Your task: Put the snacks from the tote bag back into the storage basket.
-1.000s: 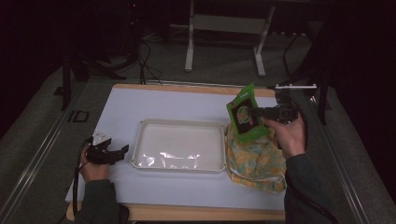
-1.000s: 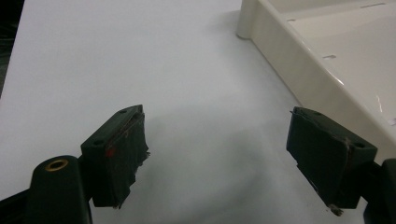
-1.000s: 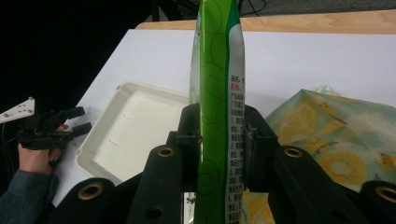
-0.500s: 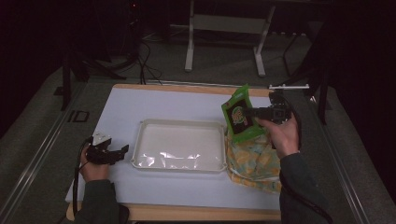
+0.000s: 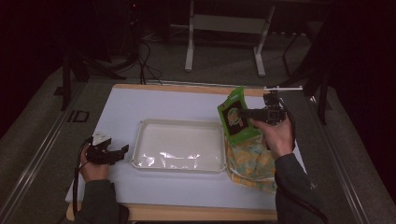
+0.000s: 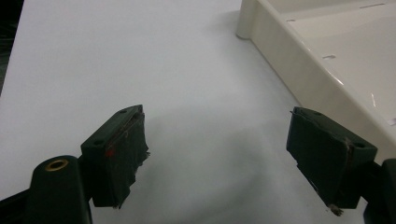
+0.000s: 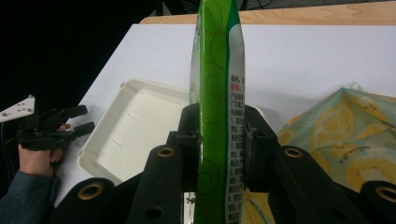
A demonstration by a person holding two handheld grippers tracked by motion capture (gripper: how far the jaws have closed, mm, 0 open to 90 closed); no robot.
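A green packet [image 5: 235, 117] is clamped between the jaws of the right tool [image 5: 252, 113], which is held in the air just past the right end of a white tray [image 5: 178, 164]. In the right gripper view the packet [image 7: 218, 112] is seen edge-on, standing upright between the two pressed jaws, with small print running down its side. Directly below and slightly behind this tool, a yellow bag printed with lemon slices [image 5: 251, 162] is laid on the desk [image 5: 163, 100], its left edge touching the tray's right wall. The right hand [image 5: 276, 136] is wrapped around the tool's body.

The left tool [image 5: 117, 154] is held low over the desk, just beside the tray's left wall, its jaws pointed toward the tray. In the left gripper view the jaws of the left tool [image 6: 238, 149] are spread wide with nothing between them; bare white desk [image 6: 140, 60] lies beneath them, and the tray's cream wall [image 6: 299, 74] runs along the right jaw's side. The left hand [image 5: 91, 164] is closed around the tool's rear.
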